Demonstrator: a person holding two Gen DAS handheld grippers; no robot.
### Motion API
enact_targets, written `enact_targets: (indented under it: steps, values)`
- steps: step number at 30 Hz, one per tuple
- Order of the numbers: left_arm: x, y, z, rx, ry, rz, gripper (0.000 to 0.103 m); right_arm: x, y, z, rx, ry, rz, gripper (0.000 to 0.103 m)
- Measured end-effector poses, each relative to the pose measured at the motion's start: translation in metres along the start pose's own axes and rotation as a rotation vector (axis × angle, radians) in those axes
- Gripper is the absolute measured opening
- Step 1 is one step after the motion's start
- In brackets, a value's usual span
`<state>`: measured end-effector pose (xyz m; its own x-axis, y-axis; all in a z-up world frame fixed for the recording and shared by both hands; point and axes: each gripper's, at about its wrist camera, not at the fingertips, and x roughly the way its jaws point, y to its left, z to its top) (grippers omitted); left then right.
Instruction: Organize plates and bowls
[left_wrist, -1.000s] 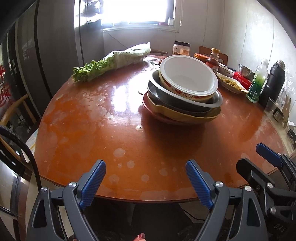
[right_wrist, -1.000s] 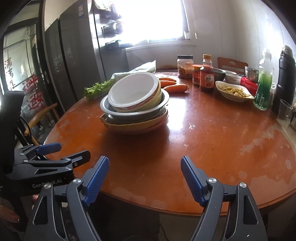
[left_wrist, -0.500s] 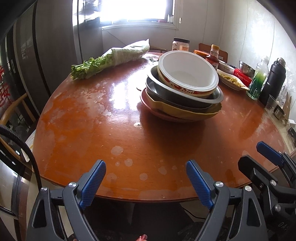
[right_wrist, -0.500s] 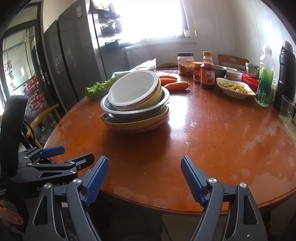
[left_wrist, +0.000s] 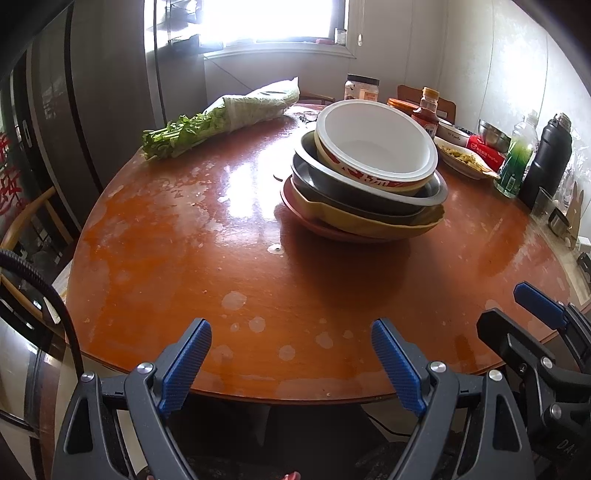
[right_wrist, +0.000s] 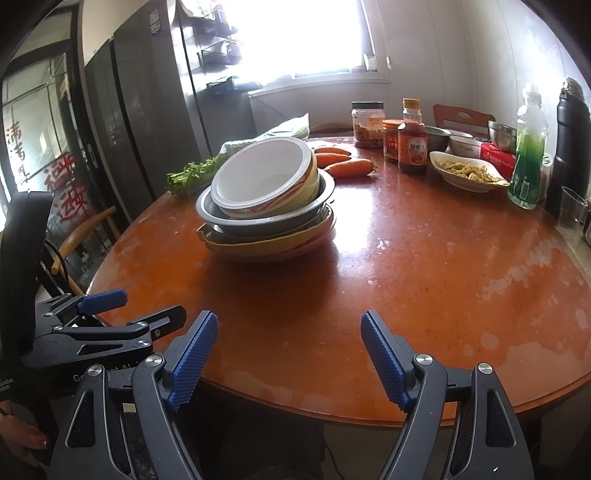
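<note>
- Left gripper (left_wrist: 291, 363): jaws spread wide, empty, over the near table edge.
- Right gripper (right_wrist: 290, 354): likewise released, holding nothing, beside the left.
- Stack of bowls and plates (left_wrist: 364, 184): mid-table (left_wrist: 184, 258), white bowl (right_wrist: 264, 177) tilted on top, well apart from both grippers.
- Surroundings: leafy greens (left_wrist: 218, 118), carrots (right_wrist: 343, 164), jars, sauce bottle (right_wrist: 412, 147), black flask (left_wrist: 548, 155) behind the stack.
- Both grippers angled downward.

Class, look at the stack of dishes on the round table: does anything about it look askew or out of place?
Yes. The white bowl on top sits tilted inside the metal basin, not nested flat, and the yellow dish beneath sits unevenly on the pink plate.
</note>
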<state>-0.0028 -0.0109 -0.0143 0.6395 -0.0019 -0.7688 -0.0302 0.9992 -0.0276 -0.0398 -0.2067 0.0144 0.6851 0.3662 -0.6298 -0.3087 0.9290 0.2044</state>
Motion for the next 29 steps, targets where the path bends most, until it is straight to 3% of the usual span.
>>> enact_targets:
  steps: [29]
  values:
    - [0.0017, -0.0006, 0.0021, 0.012, -0.004, 0.029, 0.088, -0.0014, -0.0028, 0.0028, -0.002, -0.004, -0.022, 0.081]
